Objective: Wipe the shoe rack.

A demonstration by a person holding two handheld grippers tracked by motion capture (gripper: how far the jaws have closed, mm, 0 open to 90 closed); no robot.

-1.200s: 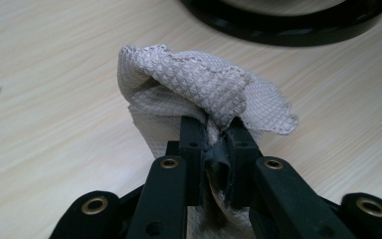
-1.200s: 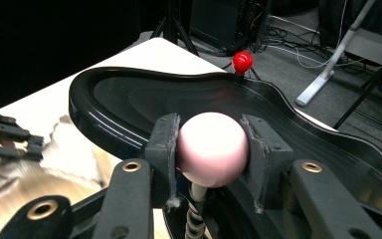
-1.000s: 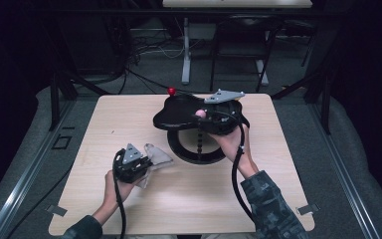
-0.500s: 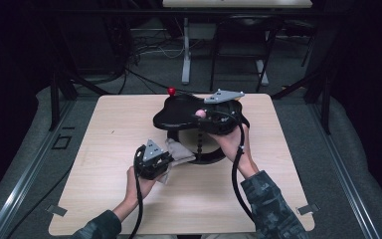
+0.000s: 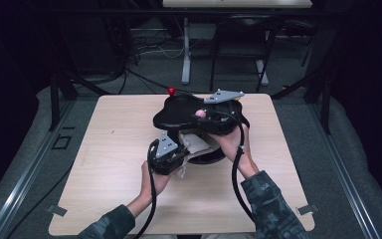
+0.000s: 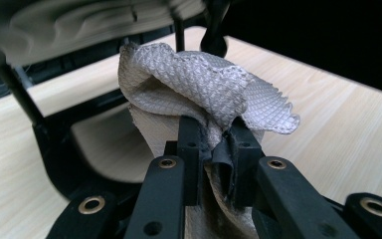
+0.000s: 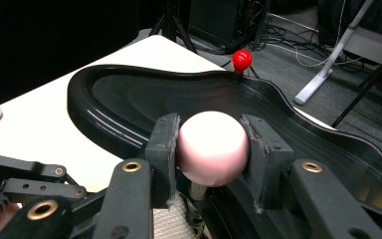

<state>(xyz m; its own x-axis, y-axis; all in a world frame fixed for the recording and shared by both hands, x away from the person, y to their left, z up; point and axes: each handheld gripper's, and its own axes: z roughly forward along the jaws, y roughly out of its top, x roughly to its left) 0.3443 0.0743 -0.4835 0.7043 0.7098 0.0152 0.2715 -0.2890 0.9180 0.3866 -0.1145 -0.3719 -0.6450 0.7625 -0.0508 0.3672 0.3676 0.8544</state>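
My left claw (image 5: pixel 176 158) has swung in from the near-left part of the worktop (image 5: pixel 104 149) since a second ago and now sits right at the black stand, just under the raised tray; the right claw (image 5: pixel 202 114) hasn't budged. The cloth (image 6: pixel 204 84) comes with me, pinched in the left claw's closed jaws, a waffle-textured grey rag bunched and folded over the tips. In the high view the cloth (image 5: pixel 195 145) shows pale between my two hands, tucked below the black tray (image 5: pixel 179 112). My right claw is clamped on the pink knob (image 7: pixel 212 147) at the tray's near edge, holding that tray tilted up off its base.

Risk from here, as I judge it: the tray hangs on one round, smooth ball, so if I push the cloth hard against the underside the knob could roll out of the jaws and the tray drop on my left claw. The rag is also gripped only by a fold, so a drag along the rim may tug it loose.

The right claw view gives me the tray's curved groove and the red ball (image 7: pixel 241 59) at the far end; the left claw view gives the grip on the fold up close
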